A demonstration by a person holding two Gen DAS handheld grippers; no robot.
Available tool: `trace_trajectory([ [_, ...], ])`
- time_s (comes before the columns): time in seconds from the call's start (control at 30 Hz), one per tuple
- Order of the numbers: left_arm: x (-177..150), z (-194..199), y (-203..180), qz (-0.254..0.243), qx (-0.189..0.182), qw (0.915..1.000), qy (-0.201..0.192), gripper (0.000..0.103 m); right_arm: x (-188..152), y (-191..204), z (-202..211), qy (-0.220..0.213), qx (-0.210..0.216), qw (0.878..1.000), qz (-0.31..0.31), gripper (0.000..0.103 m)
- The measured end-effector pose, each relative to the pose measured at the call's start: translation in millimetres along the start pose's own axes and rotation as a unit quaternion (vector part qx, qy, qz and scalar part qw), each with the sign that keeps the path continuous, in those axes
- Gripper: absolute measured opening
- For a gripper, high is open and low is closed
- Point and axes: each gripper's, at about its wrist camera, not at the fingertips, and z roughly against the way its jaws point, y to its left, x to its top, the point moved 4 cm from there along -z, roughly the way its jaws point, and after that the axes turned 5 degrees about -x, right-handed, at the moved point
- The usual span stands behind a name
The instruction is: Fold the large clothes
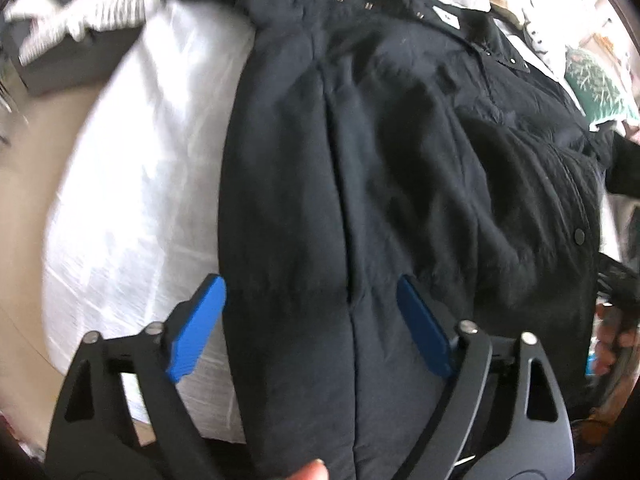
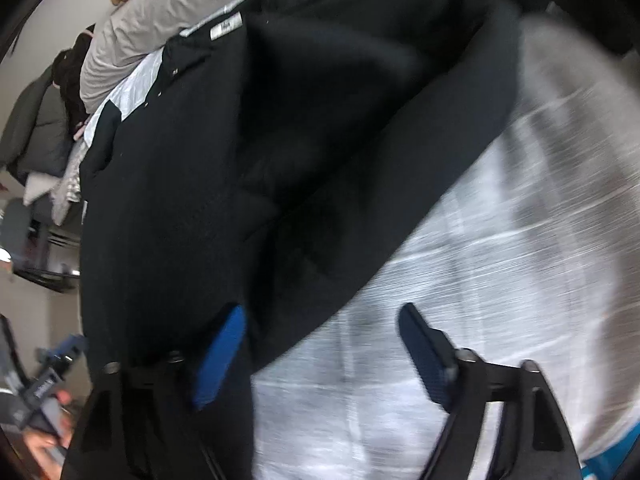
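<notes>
A large black jacket (image 1: 400, 160) lies spread on a white sheet (image 1: 140, 184), collar and snap buttons at the far end. My left gripper (image 1: 312, 292) is open above its near hem, blue pads on either side of a seam, holding nothing. In the right wrist view the same jacket (image 2: 240, 160) fills the left and middle, a white label near its collar. My right gripper (image 2: 320, 320) is open over the jacket's edge, its left pad (image 2: 220, 356) against the dark cloth and its right pad over the sheet (image 2: 500, 260). Both views are blurred.
Striped and grey clothes (image 1: 80, 20) are piled at the far left on a dark box. A green patterned cushion (image 1: 596, 84) lies at the far right. A grey pillow (image 2: 160, 12) lies beyond the jacket. The other hand-held gripper (image 2: 44, 392) shows at lower left.
</notes>
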Motion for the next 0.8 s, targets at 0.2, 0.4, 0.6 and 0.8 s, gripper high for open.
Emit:
trace_trajectory([
  [0.2, -12.1, -3.5, 14.5, 0.022, -0.028, 0.9993, 0.006, 0.079, 1.0, 9.5, 2.2, -0.011, 0.053, 0.998, -0.013, 0.007],
  [0.4, -14.8, 8.8, 24.8, 0.018, -0.035, 0.9992, -0.008, 0.079, -9.5, -2.3, 66.0, -0.054, 0.008, 0.998, 0.029, 0.006],
  [0.6, -17.0, 18.6, 34.5, 0.003, -0.035, 0.9992, -0.018, 0.079, -13.8, -52.0, 145.4, -0.106, -0.069, 0.991, 0.035, 0.006],
  [0.8, -30.3, 21.5, 43.8, 0.009, -0.061, 0.9981, 0.003, 0.079, -9.4, -128.2, 185.8, -0.121, -0.129, 0.984, -0.035, 0.015],
])
